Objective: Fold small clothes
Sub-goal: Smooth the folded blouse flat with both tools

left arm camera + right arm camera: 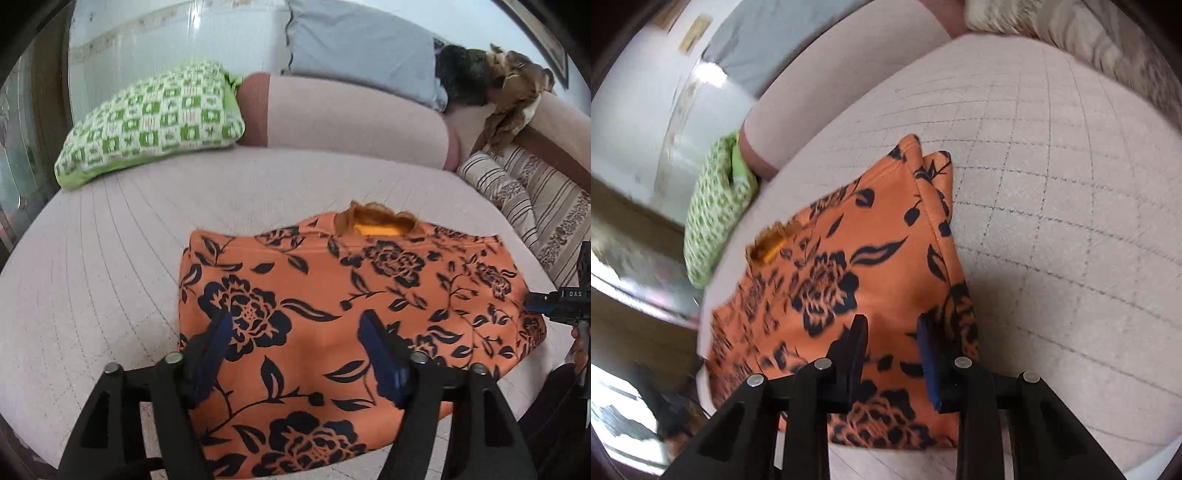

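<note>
Orange floral garment (332, 295) lies folded on the pale quilted sofa seat (110, 258), near its front edge, collar (376, 221) toward the backrest. One sleeve end (923, 158) sticks out at the far corner in the right wrist view.

Left tongs (295, 321) hover over the garment's near part, jaws spread, nothing between the pads.

Right tongs (892, 325) sit above the garment's right edge, jaws partly apart, cloth below them but not pinched; released. The view is blurred.

Green checked pillow (155, 122) rests at the seat's back left, well apart from the garment. Striped cushion (517, 199) at back right.
</note>
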A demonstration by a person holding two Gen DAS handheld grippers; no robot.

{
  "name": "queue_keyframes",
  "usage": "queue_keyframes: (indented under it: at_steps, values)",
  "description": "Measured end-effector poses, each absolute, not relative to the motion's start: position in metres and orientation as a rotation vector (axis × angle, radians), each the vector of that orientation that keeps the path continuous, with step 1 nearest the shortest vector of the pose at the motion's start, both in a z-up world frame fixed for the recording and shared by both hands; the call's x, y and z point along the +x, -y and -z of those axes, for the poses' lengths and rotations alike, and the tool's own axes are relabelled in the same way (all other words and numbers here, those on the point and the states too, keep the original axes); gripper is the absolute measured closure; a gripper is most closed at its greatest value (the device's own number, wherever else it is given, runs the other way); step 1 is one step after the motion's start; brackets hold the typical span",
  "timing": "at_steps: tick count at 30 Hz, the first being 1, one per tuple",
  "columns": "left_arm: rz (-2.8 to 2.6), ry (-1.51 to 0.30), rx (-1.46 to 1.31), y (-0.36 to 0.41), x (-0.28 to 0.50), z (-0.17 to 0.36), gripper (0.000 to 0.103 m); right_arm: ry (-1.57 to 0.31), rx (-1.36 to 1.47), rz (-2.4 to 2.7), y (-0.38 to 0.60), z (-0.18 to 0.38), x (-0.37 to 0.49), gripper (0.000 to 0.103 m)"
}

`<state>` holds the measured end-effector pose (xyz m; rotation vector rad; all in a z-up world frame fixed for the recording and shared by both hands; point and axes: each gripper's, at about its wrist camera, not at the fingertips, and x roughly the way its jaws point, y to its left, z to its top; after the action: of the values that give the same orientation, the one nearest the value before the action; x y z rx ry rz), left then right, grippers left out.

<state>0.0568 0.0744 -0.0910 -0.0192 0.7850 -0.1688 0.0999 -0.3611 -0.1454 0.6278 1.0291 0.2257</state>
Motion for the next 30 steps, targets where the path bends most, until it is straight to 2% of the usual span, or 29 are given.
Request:
queue_keyframes:
  at_steps: [1,2,3,5,7,8,10,14,20,25,26,27,28,30]
  values:
    - [0.169,-0.796,-0.014,-0.072,0.057,0.094,0.030,-1.013,0.626,-0.242,0.363,0.139,0.096,0.069]
    - [0.170,-0.821,-0.008,-0.070,0.058,0.101,0.030,-0.981,0.628,-0.284,0.368,0.134,0.095,0.057]
    - [0.170,-0.849,-0.006,-0.068,0.059,0.109,0.030,-0.949,0.637,-0.331,0.364,0.127,0.087,0.032]
    - [0.162,-0.898,-0.007,-0.067,0.062,0.125,0.030,-0.952,0.649,-0.344,0.362,0.137,0.082,0.018]
    - [0.147,-0.957,0.002,-0.065,0.066,0.142,0.030,-1.075,0.673,-0.287,0.364,0.172,0.089,0.020]
    - [0.143,-0.938,0.019,-0.063,0.064,0.140,0.030,-1.037,0.760,-0.284,0.377,0.178,0.084,0.026]
    - [0.140,-0.945,0.031,-0.060,0.061,0.128,0.030,-1.023,0.805,-0.265,0.386,0.167,0.081,0.026]
    - [0.186,-0.858,0.027,-0.047,0.057,0.096,0.030,-0.927,0.697,-0.283,0.395,0.131,0.084,0.025]
    - [0.316,-0.841,0.040,0.005,0.074,0.090,0.030,-0.942,0.658,-0.277,0.421,0.140,0.170,0.023]
    - [0.392,-0.872,0.071,0.053,0.093,0.110,0.030,-1.073,0.707,-0.269,0.425,0.176,0.233,0.023]
    - [0.393,-0.885,0.082,0.057,0.096,0.114,0.030,-1.070,0.690,-0.269,0.420,0.175,0.237,0.029]
    - [0.395,-0.897,0.090,0.061,0.099,0.120,0.030,-1.072,0.667,-0.306,0.412,0.172,0.240,0.077]
    - [0.397,-0.912,0.091,0.064,0.102,0.127,0.030,-1.075,0.630,-0.332,0.403,0.165,0.241,0.088]
    - [0.396,-0.919,0.086,0.064,0.105,0.134,0.030,-0.983,0.528,-0.321,0.392,0.137,0.234,0.089]
